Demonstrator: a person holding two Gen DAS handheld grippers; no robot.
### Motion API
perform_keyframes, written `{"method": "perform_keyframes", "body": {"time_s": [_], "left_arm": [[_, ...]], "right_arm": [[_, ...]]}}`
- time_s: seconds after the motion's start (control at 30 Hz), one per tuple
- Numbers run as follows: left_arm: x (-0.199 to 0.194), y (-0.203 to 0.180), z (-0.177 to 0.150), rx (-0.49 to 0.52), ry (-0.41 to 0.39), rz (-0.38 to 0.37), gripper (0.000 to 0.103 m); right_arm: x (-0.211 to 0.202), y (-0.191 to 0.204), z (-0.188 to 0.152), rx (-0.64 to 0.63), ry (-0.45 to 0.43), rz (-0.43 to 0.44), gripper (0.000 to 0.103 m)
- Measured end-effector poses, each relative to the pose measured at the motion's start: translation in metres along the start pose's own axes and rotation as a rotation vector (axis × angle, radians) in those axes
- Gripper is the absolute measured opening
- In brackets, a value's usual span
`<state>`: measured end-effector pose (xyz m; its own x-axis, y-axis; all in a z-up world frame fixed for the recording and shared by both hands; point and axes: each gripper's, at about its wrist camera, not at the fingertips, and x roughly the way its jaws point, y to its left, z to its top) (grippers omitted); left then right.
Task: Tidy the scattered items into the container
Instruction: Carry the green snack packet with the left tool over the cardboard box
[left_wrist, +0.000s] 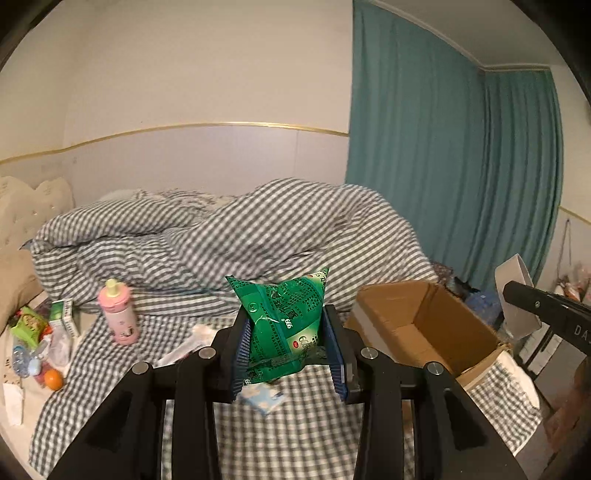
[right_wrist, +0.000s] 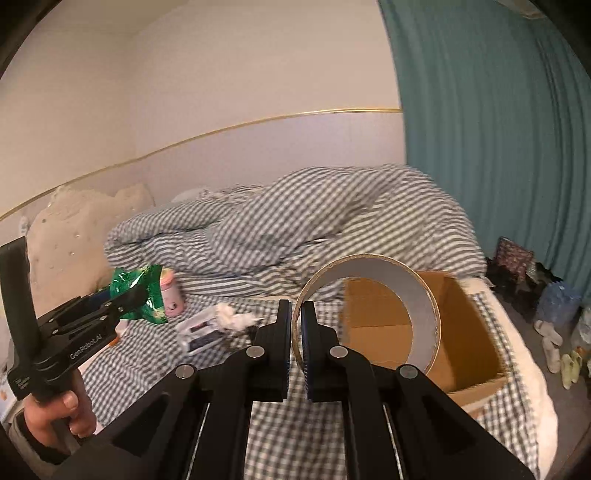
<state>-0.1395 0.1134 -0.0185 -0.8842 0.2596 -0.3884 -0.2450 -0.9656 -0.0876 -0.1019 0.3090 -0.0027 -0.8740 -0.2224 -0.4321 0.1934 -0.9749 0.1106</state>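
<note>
Grippers loaded above our checked bed.
We pinch a green sachet (left_wrist: 284, 325) in the left gripper (left_wrist: 290, 350); our right gripper (right_wrist: 295, 347) clamps a tape roll's (right_wrist: 424, 295) wall beside the cardboard box (right_wrist: 469, 332).

Wrist views, both facing bed (left_wrist: 303, 424), box (left_wrist: 436, 321)

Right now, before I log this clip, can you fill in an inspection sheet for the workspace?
Surface: bed with a grey checked sheet, rumpled duvet behind.
Job's things: open cardboard box on the bed's right; green packet; tape roll.
Clutter: pink bottle, orange, packets and wrappers at far left; white tissue.
Tongs: left tongs shut on the green packet; right tongs shut on the tape roll's wall.
Cables: nothing seen.
Surroundings: teal curtain, shoes on the floor.
</note>
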Motion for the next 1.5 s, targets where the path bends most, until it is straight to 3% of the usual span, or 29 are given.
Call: {"method": "perform_keyframes", "body": {"time_s": [0.33,0.73,1.5], "left_arm": [[0.023,-0.056,0.012,0.036,0.001,-0.094,0.037],[0.055,-0.105,0.016,0.074,0.031,-0.154,0.037],[0.129,-0.149,-0.007,0.133,0.141,-0.190,0.037]], "right_arm": [[-0.016,-0.041,0.008,0.003,-0.003,-0.078,0.005],[-0.015,-0.090,0.005,0.032,0.035,-0.129,0.005],[0.061,-0.147,-0.015,0.093,0.162,-0.091,0.005]]}}
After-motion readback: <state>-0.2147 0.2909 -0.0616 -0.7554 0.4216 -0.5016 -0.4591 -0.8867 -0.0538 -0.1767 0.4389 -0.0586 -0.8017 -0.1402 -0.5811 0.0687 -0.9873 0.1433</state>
